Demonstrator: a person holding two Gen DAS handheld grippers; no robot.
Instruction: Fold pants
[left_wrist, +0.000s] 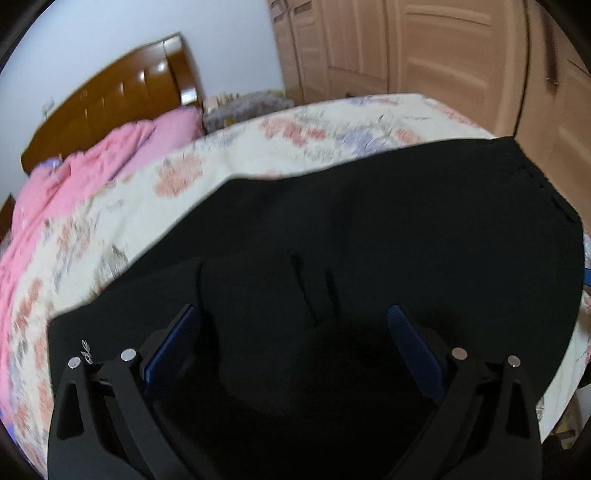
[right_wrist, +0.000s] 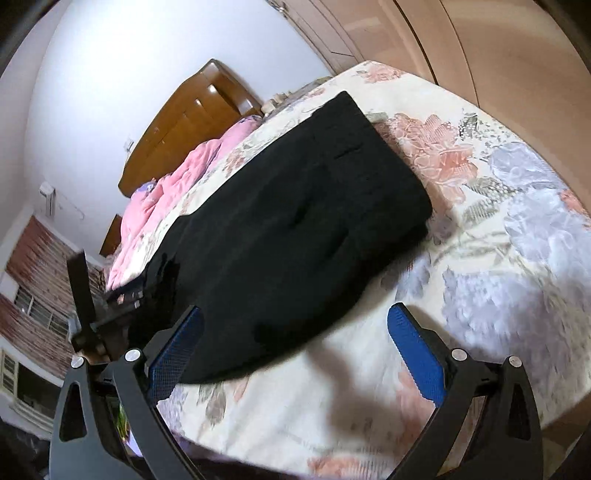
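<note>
The black pants (left_wrist: 332, 229) lie folded in a flat stack on the floral bed cover (left_wrist: 221, 155). In the right wrist view the pants (right_wrist: 295, 221) stretch from near my fingers toward the headboard. My left gripper (left_wrist: 293, 314) is open, its blue pads just above the near part of the pants, holding nothing. My right gripper (right_wrist: 295, 314) is open and empty, over the near edge of the pants and the floral cover (right_wrist: 498, 221). The left gripper (right_wrist: 85, 310) shows dimly at the left edge of the right wrist view.
A pink quilt (left_wrist: 74, 177) is bunched by the wooden headboard (left_wrist: 122, 99). Wooden wardrobe doors (left_wrist: 424, 48) stand past the bed's far side. A window with a brick wall outside (right_wrist: 33, 288) is at the left. The bed edge falls away near the fingers.
</note>
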